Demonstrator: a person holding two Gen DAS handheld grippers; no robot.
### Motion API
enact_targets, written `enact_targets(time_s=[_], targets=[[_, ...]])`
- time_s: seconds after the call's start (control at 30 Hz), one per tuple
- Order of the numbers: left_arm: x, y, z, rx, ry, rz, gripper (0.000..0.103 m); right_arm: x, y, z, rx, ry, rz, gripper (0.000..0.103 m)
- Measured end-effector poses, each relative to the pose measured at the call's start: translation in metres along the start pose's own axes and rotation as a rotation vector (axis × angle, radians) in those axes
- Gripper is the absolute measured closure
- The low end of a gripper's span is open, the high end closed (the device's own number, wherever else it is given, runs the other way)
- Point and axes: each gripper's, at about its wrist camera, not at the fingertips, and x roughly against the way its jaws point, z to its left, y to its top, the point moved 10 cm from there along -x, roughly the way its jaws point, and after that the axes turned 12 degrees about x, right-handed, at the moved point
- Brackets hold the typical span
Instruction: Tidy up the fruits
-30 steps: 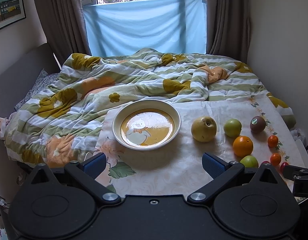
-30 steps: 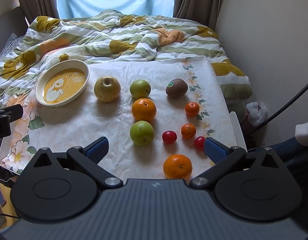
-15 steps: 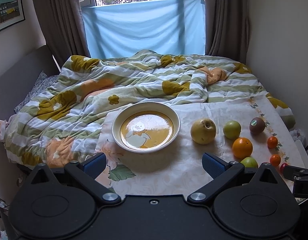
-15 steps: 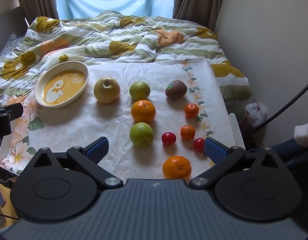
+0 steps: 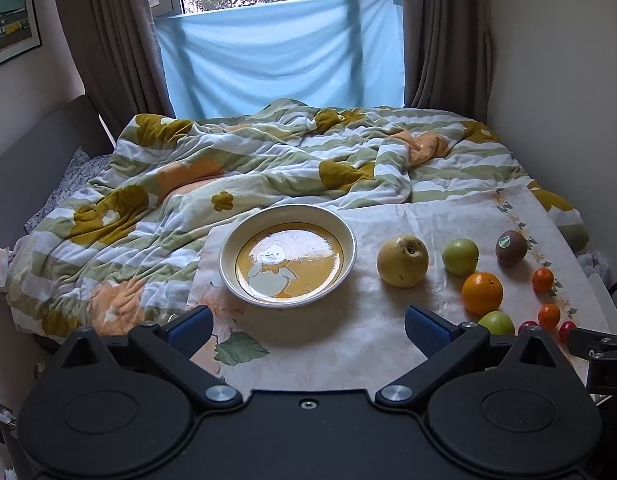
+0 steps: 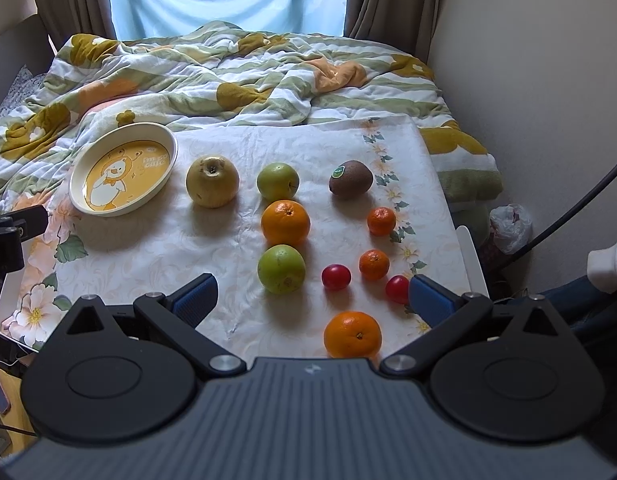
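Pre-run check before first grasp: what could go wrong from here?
1. The fruits sit loose on a cloth over soft bedding; a nudge could send the cherry tomatoes rolling.
2. The near orange lies right in front of the open right tool, so a reach past it for another fruit may knock it.
3. The plate is shallow, so the big yellow apple and other round fruit may roll out.

You see the plate [image 6: 164,142] at far left of the cloth [image 6: 148,252], pear [image 6: 212,181] just right of it. Right again: apple [image 6: 277,181], orange [image 6: 285,222], second apple [image 6: 281,269] in a column. Kiwi [image 6: 351,180] sits farthest right, blanket [image 6: 228,76] behind all.
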Motion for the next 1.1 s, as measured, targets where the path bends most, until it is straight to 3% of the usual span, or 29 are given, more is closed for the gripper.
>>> enact_targets(time_s=[0.2, 0.6, 0.83, 1.1], targets=[[-0.006, 0.004, -0.013, -0.035, -0.045, 0.013, 0.000, -0.003, 0.000, -0.005, 0.000, -0.014, -0.001, 0.000], [-0.030, 0.000, -0.061, -0.090, -0.131, 0.022, 0.001, -0.007, -0.023, -0.056, -0.009, -0.060, -0.037, 0.000], [-0.052, -0.013, -0.102, -0.135, -0.143, 0.030, 0.001, -0.032, -0.032, -0.091, 0.014, -0.013, -0.068, 0.000], [-0.084, -0.039, -0.155, -0.258, -0.181, 0.072, 0.001, -0.071, -0.041, -0.113, 0.111, 0.052, -0.080, 0.000]])
